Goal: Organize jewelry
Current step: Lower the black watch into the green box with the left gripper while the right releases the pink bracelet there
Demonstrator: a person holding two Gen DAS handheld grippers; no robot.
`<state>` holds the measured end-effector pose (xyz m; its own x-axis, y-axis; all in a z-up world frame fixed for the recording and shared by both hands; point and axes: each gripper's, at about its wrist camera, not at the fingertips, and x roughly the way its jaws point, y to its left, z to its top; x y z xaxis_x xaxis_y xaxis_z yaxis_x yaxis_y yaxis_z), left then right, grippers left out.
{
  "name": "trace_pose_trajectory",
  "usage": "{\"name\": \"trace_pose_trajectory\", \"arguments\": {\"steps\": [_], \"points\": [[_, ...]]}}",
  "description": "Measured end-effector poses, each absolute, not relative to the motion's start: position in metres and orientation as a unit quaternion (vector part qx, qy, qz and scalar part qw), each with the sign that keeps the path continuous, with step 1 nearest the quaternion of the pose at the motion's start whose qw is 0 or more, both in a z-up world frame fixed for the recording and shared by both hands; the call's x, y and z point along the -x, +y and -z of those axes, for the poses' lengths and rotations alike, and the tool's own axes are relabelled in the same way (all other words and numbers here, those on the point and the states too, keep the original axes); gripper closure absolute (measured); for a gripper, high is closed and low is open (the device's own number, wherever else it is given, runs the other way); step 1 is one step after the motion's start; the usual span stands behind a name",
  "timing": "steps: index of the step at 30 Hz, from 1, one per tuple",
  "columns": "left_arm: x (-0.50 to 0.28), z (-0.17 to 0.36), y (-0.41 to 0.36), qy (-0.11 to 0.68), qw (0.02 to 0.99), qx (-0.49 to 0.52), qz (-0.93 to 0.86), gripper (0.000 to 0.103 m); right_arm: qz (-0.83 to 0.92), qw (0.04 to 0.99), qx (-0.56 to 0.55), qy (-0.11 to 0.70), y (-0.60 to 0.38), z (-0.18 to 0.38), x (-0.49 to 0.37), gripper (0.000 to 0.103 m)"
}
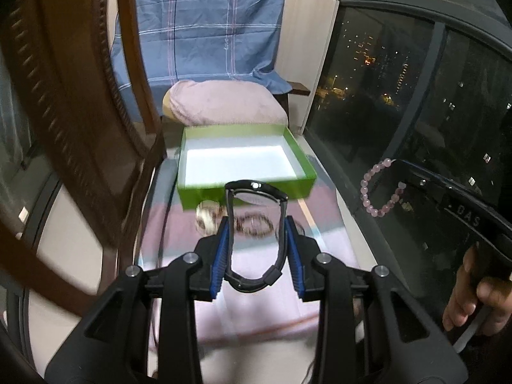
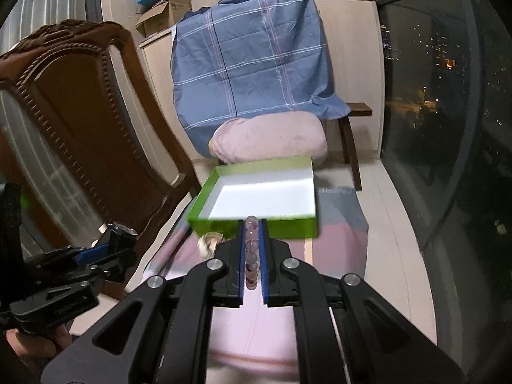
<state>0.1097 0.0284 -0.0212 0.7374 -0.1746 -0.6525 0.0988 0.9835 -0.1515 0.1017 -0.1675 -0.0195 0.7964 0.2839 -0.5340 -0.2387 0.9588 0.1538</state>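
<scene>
My left gripper (image 1: 256, 224) is shut on a black bangle (image 1: 256, 186), which stands upright between the blue pads. Just beyond it lies an open green box (image 1: 198, 195) with a white inside and nothing in it. On the pink cloth in front of the box lie a pale gold bracelet (image 1: 206, 217) and a blurred dark beaded one (image 1: 256, 228). My right gripper (image 2: 252, 224) is shut on a pink bead bracelet (image 2: 251, 246), close to the green box (image 2: 288, 225). From the left wrist view that pink bracelet (image 1: 380, 188) hangs from the right gripper (image 1: 404, 176).
A carved wooden chair (image 2: 96, 128) stands close on the left. Behind the box are a pink cushion (image 2: 272, 137) and a blue plaid cloth (image 2: 256, 57) draped over a seat. A dark window (image 2: 448, 112) runs along the right. The person's hand (image 1: 480, 291) grips the right handle.
</scene>
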Motion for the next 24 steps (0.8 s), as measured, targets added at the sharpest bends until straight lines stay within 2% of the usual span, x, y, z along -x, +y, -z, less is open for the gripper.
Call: {"name": "trace_pose_trajectory", "arguments": {"steps": [6,11,19,21,22,23,24], "points": [[-0.207,0.015,0.040,0.362,0.928,0.052,0.070,0.070,-0.147,0.935,-0.044,0.320,-0.166,0.024,-0.213,0.095],[-0.294,0.038,0.048,0.391,0.918,0.046,0.052,0.070,-0.146,0.930,-0.036,0.336,-0.157,0.042,-0.295,0.095],[-0.405,0.120,0.071,0.467,0.881,0.070,0.010,0.069,-0.114,0.916,-0.020,0.385,-0.139,0.096,-0.392,0.095],[-0.418,0.136,0.071,0.481,0.874,0.064,0.004,0.066,-0.105,0.912,-0.017,0.397,-0.138,0.109,-0.407,0.095],[-0.424,0.144,0.071,0.489,0.870,0.060,-0.001,0.062,-0.098,0.911,-0.015,0.400,-0.138,0.115,-0.413,0.095],[-0.430,0.151,0.071,0.494,0.868,0.056,-0.005,0.056,-0.093,0.911,-0.012,0.401,-0.139,0.118,-0.417,0.093],[-0.431,0.152,0.073,0.494,0.868,0.054,-0.010,0.052,-0.083,0.913,-0.008,0.400,-0.140,0.121,-0.422,0.075]]}}
